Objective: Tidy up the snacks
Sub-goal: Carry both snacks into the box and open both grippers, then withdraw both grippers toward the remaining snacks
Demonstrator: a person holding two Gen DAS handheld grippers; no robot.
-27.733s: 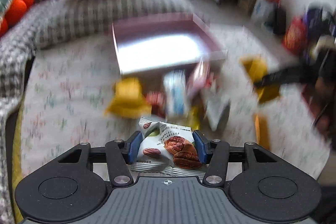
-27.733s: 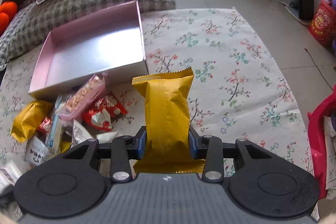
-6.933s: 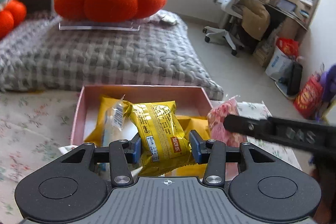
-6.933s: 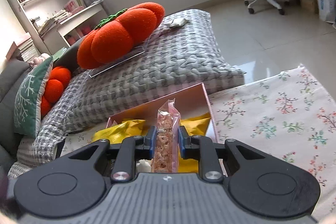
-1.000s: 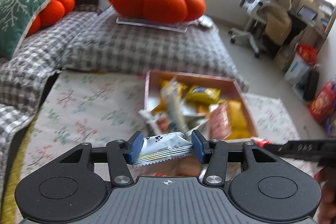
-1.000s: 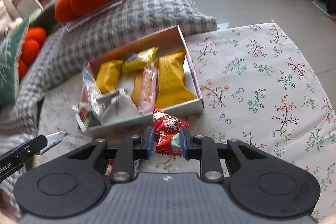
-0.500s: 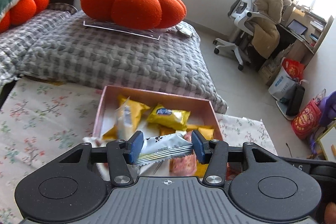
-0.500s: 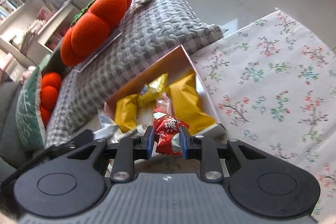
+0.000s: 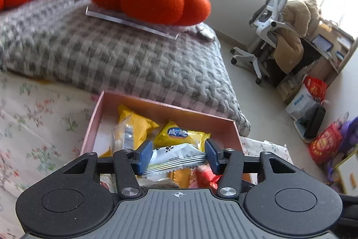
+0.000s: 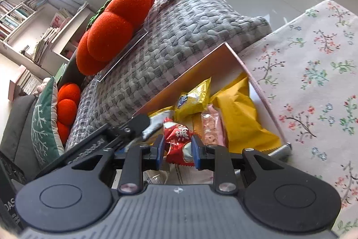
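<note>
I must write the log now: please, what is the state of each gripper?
Left gripper: jaws opening, white snack packet between them, over the pink box.
Right gripper: shut on the red snack packet.

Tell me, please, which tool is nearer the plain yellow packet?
Right. The right tool, holding a red packet, is just beside the plain yellow packet; the left tool, jaws opening around a white packet, is farther off.

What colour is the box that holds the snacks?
The box is pink, inside walls too; the left wrist view shows it best.
</note>
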